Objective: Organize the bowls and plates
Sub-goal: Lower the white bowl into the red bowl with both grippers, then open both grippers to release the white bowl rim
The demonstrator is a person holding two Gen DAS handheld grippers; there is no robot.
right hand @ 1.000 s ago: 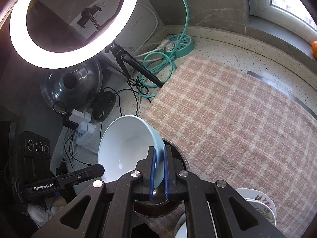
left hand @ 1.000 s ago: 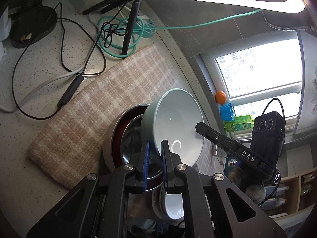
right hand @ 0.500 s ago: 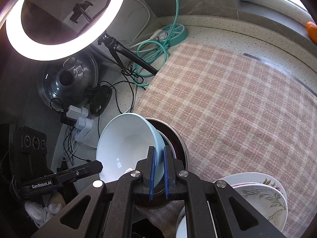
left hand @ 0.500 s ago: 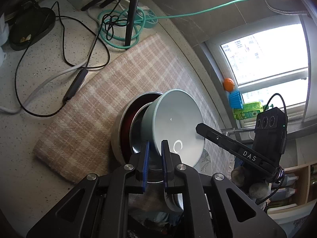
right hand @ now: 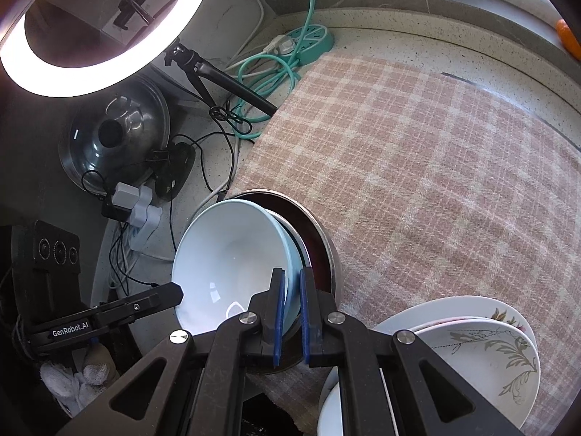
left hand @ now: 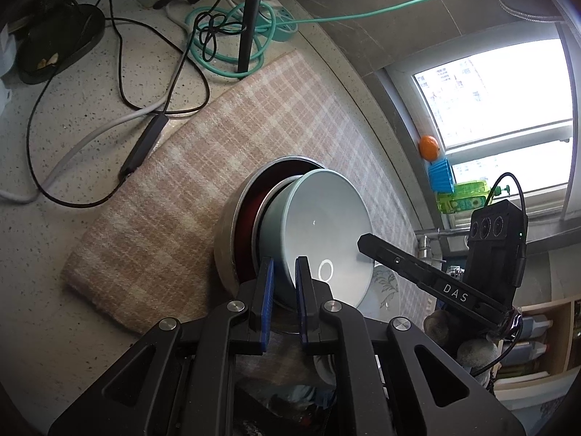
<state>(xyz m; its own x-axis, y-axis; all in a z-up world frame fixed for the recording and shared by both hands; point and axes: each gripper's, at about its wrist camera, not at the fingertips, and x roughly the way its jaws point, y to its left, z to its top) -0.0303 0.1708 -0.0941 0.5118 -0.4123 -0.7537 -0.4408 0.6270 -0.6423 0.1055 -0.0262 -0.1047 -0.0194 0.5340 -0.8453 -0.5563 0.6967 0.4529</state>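
Your left gripper [left hand: 284, 276] and right gripper [right hand: 290, 290] both pinch the pale blue bowl [left hand: 323, 232] rim, tilted inside the metal bowl [right hand: 323, 250].

**Clutter around the plaid cloth**

A pink plaid cloth [right hand: 417, 167] covers the speckled tabletop [left hand: 54, 138]. Off its far corner lie a teal power strip [right hand: 308, 41] and coiled teal cable [left hand: 225, 36]. Left of the cloth stand a lit ring light [right hand: 90, 72], a tripod leg [right hand: 232, 91] and a steel pot lid [right hand: 116, 134]. An orange [left hand: 429, 148] sits beyond it on the window ledge.

Pale blue bowl [left hand: 326, 229], pink-checked cloth [right hand: 417, 152], perhaps grey-leafed white plates [right hand: 483, 356].
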